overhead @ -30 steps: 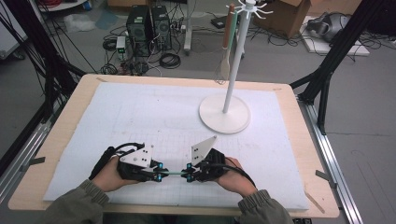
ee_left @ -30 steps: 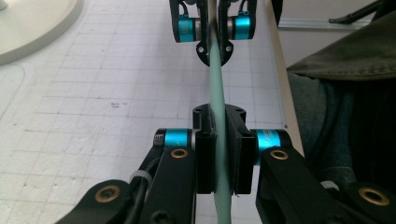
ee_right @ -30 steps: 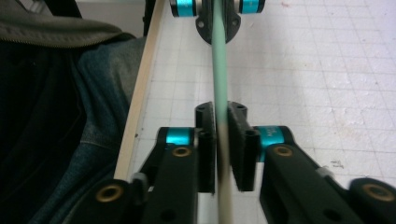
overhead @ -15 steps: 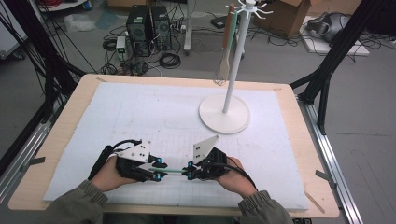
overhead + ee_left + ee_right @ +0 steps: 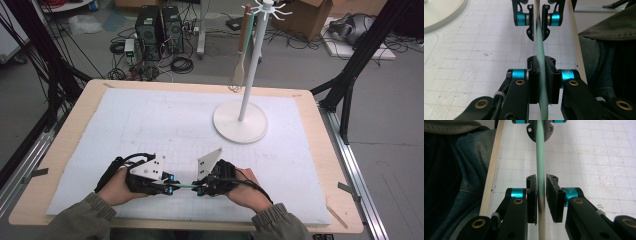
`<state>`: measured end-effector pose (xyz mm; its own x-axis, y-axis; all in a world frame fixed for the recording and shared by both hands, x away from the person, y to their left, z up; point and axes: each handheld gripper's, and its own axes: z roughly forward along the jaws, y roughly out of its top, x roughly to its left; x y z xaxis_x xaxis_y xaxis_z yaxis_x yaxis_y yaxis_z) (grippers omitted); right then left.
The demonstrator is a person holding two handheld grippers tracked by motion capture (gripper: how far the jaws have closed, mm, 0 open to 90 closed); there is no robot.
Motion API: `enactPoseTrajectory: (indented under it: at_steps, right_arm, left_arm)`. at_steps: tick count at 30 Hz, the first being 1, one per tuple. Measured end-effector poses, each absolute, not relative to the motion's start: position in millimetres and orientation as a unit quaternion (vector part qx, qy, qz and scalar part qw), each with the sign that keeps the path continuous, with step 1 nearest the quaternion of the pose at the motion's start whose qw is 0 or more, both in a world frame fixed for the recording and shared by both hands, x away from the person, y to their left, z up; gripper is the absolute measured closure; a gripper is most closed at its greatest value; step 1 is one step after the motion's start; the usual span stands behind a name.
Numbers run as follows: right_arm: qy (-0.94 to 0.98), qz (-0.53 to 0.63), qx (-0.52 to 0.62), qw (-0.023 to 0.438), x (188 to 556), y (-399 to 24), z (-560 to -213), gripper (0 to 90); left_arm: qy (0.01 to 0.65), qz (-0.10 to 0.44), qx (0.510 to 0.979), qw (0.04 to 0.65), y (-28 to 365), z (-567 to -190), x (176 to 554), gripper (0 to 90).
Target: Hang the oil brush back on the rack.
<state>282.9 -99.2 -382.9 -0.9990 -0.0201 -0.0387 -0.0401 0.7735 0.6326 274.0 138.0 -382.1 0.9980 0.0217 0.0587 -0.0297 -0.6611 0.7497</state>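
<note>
Mint-green rod [image 5: 182, 186], thin and straight, is held level just above the white foam mat [image 5: 165, 125] near the table's [image 5: 70, 150] near edge, spanning the gap between the two hands.

Left tongs [image 5: 169, 188]: jaws narrow and pressed onto the rod's left end; in the left gripper view the black pads [image 5: 534, 86] sit flat against the green shaft [image 5: 541, 75] on both sides. These jaws have just been closing again, with the rod between them.

Right tongs [image 5: 198, 189]: jaws have just been opening a little. In the right gripper view the rod [image 5: 540, 170] lies against the left pad [image 5: 532, 202], while the right pad [image 5: 552, 200] stands off it with a slit of mat showing between; the grip is slack, not clamped. Here the shaft turns from green to a dark, then pale, section near the camera.

Farther back and to the right on the mat: white stand [image 5: 241, 122] with a round base, a wooden-handled whisk [image 5: 239, 70] hanging from its top hooks.
</note>
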Motion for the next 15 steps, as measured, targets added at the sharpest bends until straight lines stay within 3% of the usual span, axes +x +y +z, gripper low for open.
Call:
enactPoseTrajectory:
  at_steps: [5,8,15]
  right_arm:
    - [0.945,0.326,-0.018,0.008,282.6,-96.0,-384.4,84.0]
    - [0.938,0.347,-0.003,0.007,284.9,-99.4,-384.3,84.3]
    - [0.934,0.357,0.001,0.004,285.5,-99.1,-386.9,84.2]
  left_arm:
    - [-0.002,0.031,0.909,0.416,137.1,-382.4,273.5,82.6]
    - [0.027,0.019,0.899,0.436,141.1,-382.3,277.8,69.1]
    - [0.016,0.013,0.897,0.441,142.4,-377.6,278.5,82.6]
